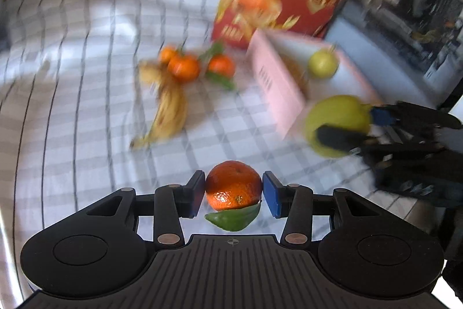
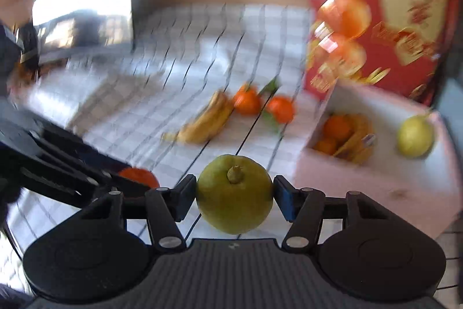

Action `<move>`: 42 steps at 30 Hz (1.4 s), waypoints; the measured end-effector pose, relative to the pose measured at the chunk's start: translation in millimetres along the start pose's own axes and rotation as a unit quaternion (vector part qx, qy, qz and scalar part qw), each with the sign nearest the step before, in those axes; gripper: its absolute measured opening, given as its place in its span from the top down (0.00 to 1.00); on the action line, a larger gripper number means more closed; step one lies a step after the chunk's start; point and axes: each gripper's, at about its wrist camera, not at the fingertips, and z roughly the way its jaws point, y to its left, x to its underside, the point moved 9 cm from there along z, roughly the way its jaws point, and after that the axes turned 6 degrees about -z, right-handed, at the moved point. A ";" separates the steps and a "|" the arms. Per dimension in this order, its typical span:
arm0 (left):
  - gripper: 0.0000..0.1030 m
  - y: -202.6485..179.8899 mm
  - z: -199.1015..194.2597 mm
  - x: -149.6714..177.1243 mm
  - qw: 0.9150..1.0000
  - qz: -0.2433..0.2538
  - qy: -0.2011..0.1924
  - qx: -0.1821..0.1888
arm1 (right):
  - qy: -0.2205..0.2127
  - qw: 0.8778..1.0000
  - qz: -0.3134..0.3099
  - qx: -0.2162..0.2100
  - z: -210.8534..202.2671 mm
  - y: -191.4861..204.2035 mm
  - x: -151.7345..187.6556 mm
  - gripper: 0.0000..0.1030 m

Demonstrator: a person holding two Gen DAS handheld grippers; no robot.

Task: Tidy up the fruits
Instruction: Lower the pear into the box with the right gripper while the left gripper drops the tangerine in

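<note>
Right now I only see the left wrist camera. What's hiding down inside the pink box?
Observer: The right wrist camera looks in over the box's wall. Oranges and bananas lie together at its left end.
Operator: What's the green ball the other hand has?
Observer: It looks like a pear. A stubby stem faces that camera, and the right gripper has its jaws pressed on both sides of it.
</note>
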 end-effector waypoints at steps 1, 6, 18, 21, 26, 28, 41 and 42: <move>0.52 -7.8 0.1 -10.9 1.000 0.010 -0.010 0.006 | -0.014 1.000 0.005 0.014 -10.1 -11.9 -8.6 0.43; 0.52 -63.0 16.5 -84.5 0.995 0.062 -0.061 0.041 | -0.052 0.994 0.014 0.094 -49.6 -72.2 -32.3 0.43; 0.55 -83.8 150.7 -179.3 0.998 0.012 -0.038 0.050 | 0.009 0.986 0.057 0.156 -40.7 -151.7 -4.8 0.43; 0.55 -78.3 143.1 -174.0 0.997 -0.002 -0.045 0.057 | 0.021 0.986 0.044 0.162 -24.4 -158.2 0.5 0.43; 0.55 -67.0 101.1 -138.4 0.996 0.000 -0.058 0.068 | 0.045 0.985 0.028 0.162 20.7 -172.0 1.2 0.43; 0.55 -60.6 85.5 -116.6 0.996 -0.002 -0.057 0.070 | 0.059 0.986 0.025 0.157 41.3 -177.8 2.5 0.43; 0.55 -6.6 58.6 -16.1 0.996 -0.073 -0.003 0.053 | 0.144 0.977 -0.008 0.160 95.4 -203.1 11.2 0.43; 0.55 -5.0 56.6 -16.3 0.996 -0.074 -0.005 0.053 | 0.146 0.976 -0.017 0.162 95.0 -202.2 12.4 0.43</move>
